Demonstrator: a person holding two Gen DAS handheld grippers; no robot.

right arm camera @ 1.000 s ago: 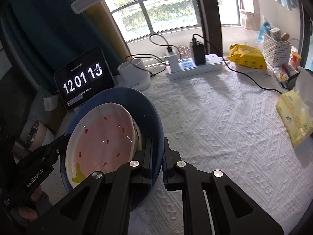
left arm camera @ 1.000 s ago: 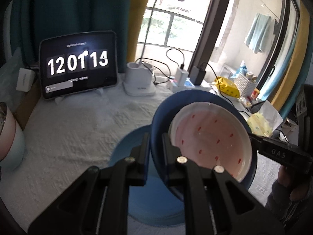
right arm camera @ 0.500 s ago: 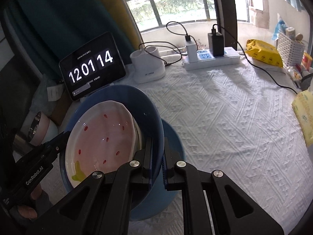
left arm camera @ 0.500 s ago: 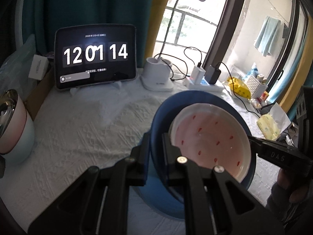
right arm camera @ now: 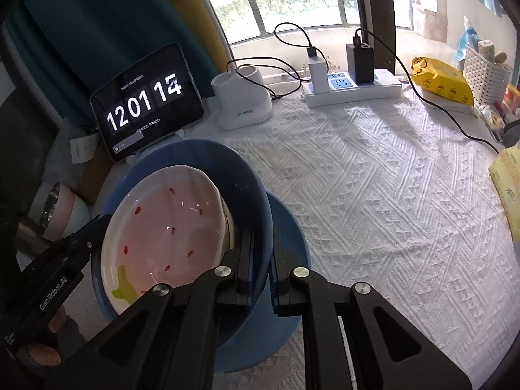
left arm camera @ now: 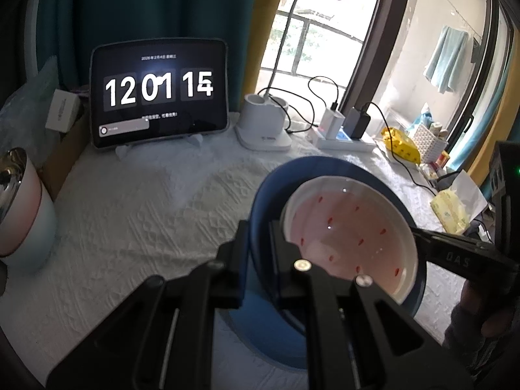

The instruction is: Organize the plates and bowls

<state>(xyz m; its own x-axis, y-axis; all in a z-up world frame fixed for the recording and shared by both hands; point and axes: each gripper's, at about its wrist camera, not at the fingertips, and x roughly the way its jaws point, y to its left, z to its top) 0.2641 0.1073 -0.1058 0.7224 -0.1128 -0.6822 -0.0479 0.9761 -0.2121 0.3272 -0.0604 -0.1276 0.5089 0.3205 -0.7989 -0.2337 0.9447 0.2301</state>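
Both tools have sunk, carrying the deep blue plastic bowl [right arm camera: 208, 162] lower. Left tool [left arm camera: 258, 237] and right tool [right arm camera: 261, 253] stay clamped on opposite rims; flat blue plate [right arm camera: 289, 227] lies directly beneath.

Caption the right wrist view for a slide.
Both grippers, right gripper and left gripper, clamp a blue bowl holding a pink dish.

Left wrist view: looks steeply down along its jaws from close above the tabletop [left arm camera: 136, 221], toward the window.
Right wrist view: same close downward angle, from the opposite side.
Shared: blue bowl [left arm camera: 260, 201] [right arm camera: 247, 188], clock tablet [left arm camera: 159, 91] [right arm camera: 146, 104].
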